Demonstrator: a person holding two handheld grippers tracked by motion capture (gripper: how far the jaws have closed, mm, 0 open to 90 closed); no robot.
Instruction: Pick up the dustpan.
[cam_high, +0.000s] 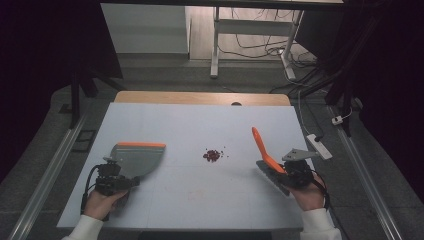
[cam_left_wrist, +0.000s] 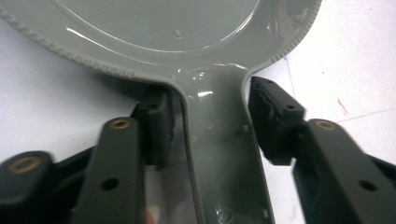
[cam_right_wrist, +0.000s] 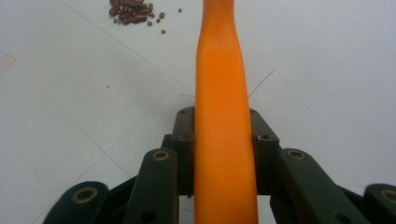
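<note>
Nearest me, my left hand (cam_high: 100, 202) and my right hand (cam_high: 309, 196) come in over the near edge of the white table (cam_high: 190, 200), each with a white sleeve behind it.

My left gripper (cam_high: 116, 181) sits at the near left of the table. Its jaws are closed on the handle of a grey dustpan (cam_high: 136, 159); in the left gripper view the handle of the dustpan (cam_left_wrist: 219, 154) runs up between the two black jaws, the right one pressed against its edge, the left one tucked beside and partly under it. The pan spreads out away from me and lies on the table, with an orange strip along its far lip.

My right gripper (cam_high: 292, 172) is at the near right, with its grey three-cornered plate on top. Its jaws are clamped on an orange brush handle (cam_high: 262, 147), which slants up and away to the left. In the right gripper view the orange brush handle (cam_right_wrist: 224, 140) stands squarely between the two jaws, both touching its sides. I cannot make out the bristles clearly.

Farther out, near the middle of the table between the two tools and well apart from both, lies a small heap of dark red beans (cam_high: 212, 155), with a few stray ones scattered at its right. In the right gripper view the beans (cam_right_wrist: 133, 11) lie far left of the handle, some small greenish ones beside them.

Beyond the white surface a strip of wooden tabletop (cam_high: 200, 97) shows at the far edge.
</note>
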